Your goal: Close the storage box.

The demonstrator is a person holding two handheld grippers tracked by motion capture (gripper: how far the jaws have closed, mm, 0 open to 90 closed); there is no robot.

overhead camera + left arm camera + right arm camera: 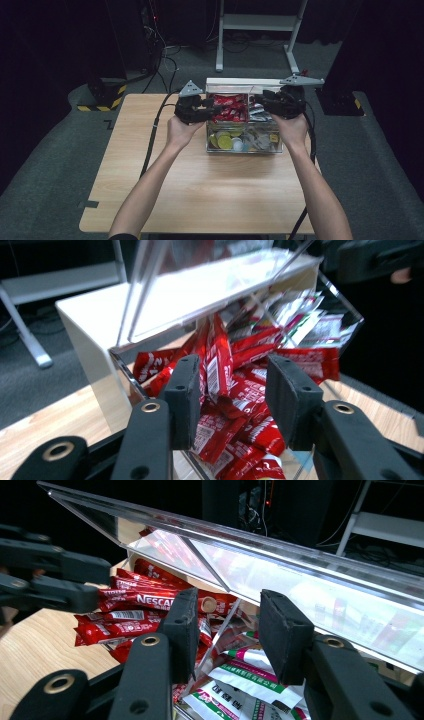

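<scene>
1. Biggest risk as I see it: the left gripper (227, 400) has its jaws apart over a heap of red Nescafe sachets (235, 405), straddling one upright sachet, pads not pressing on anything. The heap is loose and slippery, so a squeeze could grab two or fling one out.
2. The clear hinged lid (280, 575) stands tilted open just above and beyond both grippers. Bump it and it could drop onto the jaws.
3. The right gripper (227, 630) hovers at the other end of the clear acrylic box (244, 146), jaws gapped with nothing between them. It's close to the central divider (215, 635), so it could knock that.
4. Contents: red sachets directly under the left jaws; white-and-green packets (245, 685) under the right ones; the lower front section holds round green and white pods (226, 142).
</scene>
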